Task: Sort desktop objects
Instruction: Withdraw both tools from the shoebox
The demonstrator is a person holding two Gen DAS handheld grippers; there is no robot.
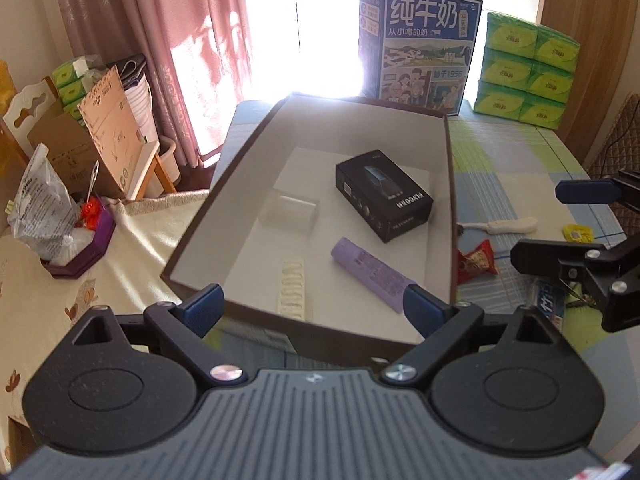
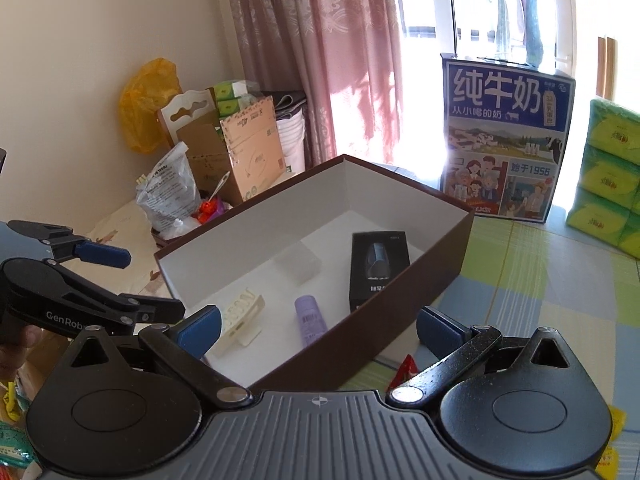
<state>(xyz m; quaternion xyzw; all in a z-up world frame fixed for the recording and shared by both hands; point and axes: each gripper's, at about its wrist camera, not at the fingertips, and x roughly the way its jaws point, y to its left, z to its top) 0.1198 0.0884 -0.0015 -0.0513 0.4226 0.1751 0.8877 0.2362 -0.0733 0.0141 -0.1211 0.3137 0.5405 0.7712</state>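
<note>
**Both grippers wide over the box**

Largest on the table stood the brown box, and inside it lay a black carton, a purple tube, a clear case and a cream clip. Just outside its right wall lay a red snack packet. My left gripper and right gripper were both spread wide, holding nothing.

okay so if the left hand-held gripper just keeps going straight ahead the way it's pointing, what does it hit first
Most likely the near wall of the brown box, which lies right between the open fingers of the left hand-held gripper. If it passes above the rim, the purple tube inside comes next; depth is unclear.
</note>
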